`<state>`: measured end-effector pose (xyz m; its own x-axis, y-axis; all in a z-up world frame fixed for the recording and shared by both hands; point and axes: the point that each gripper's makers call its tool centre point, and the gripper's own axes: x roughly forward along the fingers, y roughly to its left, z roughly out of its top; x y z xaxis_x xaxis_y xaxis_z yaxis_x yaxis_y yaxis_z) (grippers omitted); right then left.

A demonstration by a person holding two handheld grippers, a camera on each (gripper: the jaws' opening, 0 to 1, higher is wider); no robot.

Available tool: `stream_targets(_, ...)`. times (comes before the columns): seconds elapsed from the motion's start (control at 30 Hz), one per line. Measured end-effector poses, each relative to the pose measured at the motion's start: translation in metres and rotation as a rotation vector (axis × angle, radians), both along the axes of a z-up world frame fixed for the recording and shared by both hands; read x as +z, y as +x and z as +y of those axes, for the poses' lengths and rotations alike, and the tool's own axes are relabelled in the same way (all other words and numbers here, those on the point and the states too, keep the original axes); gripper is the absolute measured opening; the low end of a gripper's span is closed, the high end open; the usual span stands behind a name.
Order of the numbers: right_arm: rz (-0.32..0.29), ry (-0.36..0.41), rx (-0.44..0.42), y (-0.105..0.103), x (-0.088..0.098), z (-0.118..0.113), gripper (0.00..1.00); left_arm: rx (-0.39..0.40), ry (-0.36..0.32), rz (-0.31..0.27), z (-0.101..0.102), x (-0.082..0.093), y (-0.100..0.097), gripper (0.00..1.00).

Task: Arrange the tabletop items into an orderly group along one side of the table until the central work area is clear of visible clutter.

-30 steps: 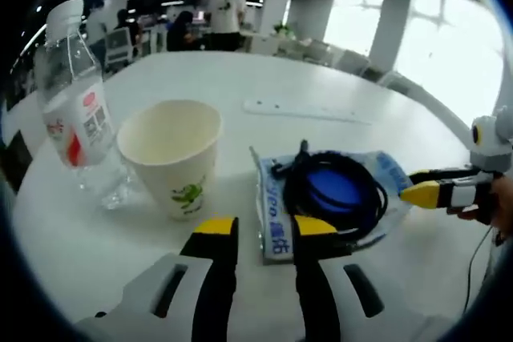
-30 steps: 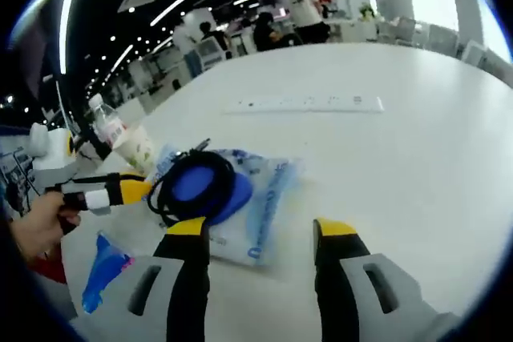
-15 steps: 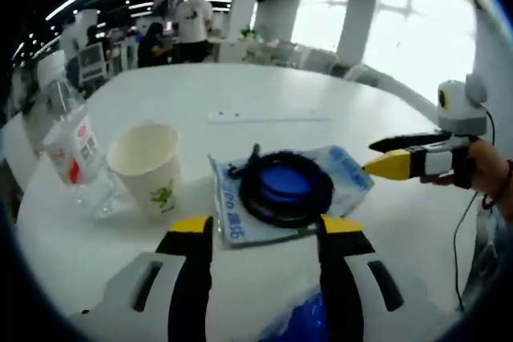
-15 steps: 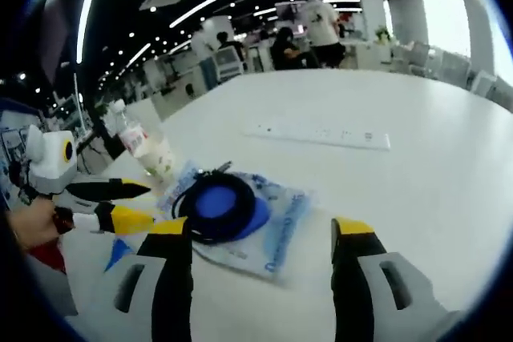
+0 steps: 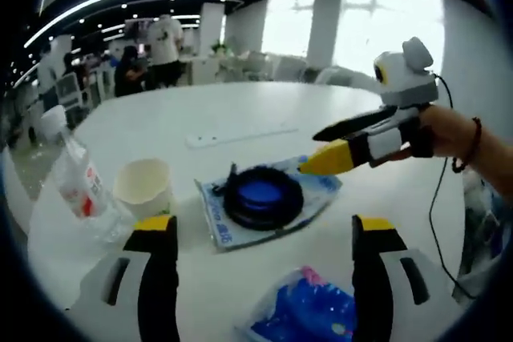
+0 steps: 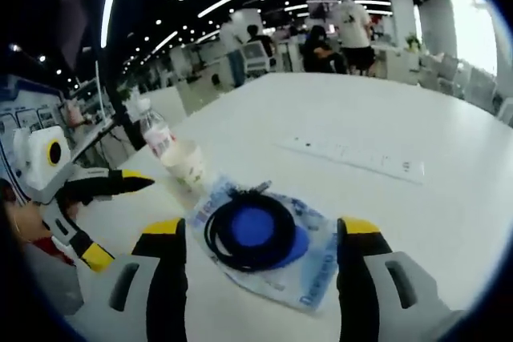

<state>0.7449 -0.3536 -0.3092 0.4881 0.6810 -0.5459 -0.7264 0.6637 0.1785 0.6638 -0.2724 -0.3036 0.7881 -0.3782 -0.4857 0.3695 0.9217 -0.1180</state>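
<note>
Both tools, left [image 5: 264, 234] and right [image 6: 262, 238], are spread wide above a coiled black cable [image 5: 263, 196] on a plastic packet [image 5: 216, 218], beside a paper cup [image 5: 144, 188] and water bottle [image 5: 72, 182] on the white table [image 5: 240, 122].

Wide bare counter [image 6: 417, 222] lies beyond the power strip [image 6: 353, 156], while the cup [image 5: 144, 188] and bottle [image 5: 74, 178] crowd the packet's [image 5: 268, 202] side.

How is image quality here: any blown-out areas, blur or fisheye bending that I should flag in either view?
Left gripper view: the windows behind are blown out to white, the ceiling light strips curve strongly, and the blue packet at the bottom edge is soft. Right gripper view: the room is darker, the light strips arc overhead, the white table glares mildly, and the coiled black cable is fairly sharp.
</note>
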Motion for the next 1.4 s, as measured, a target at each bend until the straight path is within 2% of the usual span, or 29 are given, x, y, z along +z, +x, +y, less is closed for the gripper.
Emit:
stream_targets(0.13, 0.025, 0.02, 0.017, 0.003, 0.003, 0.012, 0.77, -0.014, -0.005, -0.009, -0.001, 0.007, -0.003, 0.99)
stream_targets(0.33, 0.064, 0.05, 0.038, 0.007, 0.002, 0.025, 0.76, -0.055, -0.01, -0.012, -0.003, 0.01, -0.01, 0.99)
stream_targets(0.47, 0.057, 0.02, 0.06, 0.01, -0.004, 0.03, 0.76, -0.083, 0.009, -0.017, -0.001, 0.013, -0.016, 0.99)
stream_targets(0.57, 0.048, -0.018, 0.092, 0.012, -0.012, 0.034, 0.74, -0.11, -0.023, 0.02, -0.001, 0.012, -0.025, 0.99)
stream_targets(0.8, 0.049, -0.074, 0.108, 0.02, -0.027, 0.035, 0.7, -0.137, -0.009, 0.037, 0.004, 0.015, -0.042, 0.99)
stream_targets(1.0, 0.054, -0.094, 0.113, 0.028, -0.039, 0.036, 0.67, -0.134, 0.001, 0.028, 0.01, 0.022, -0.051, 0.99)
stream_targets(1.13, 0.068, -0.094, 0.127, 0.028, -0.048, 0.039, 0.64, -0.104, -0.048, 0.006, 0.016, 0.031, -0.057, 0.99)
stream_targets(1.2, 0.059, -0.126, 0.144, 0.029, -0.053, 0.039, 0.62, -0.079, -0.07, -0.019, 0.023, 0.036, -0.06, 0.99)
stream_targets(1.3, 0.058, -0.125, 0.153, 0.032, -0.058, 0.042, 0.58, -0.068, -0.044, 0.012, 0.033, 0.031, -0.069, 0.99)
stream_targets(1.4, 0.061, -0.132, 0.154, 0.035, -0.06, 0.043, 0.53, -0.062, -0.051, 0.005, 0.037, 0.032, -0.074, 0.99)
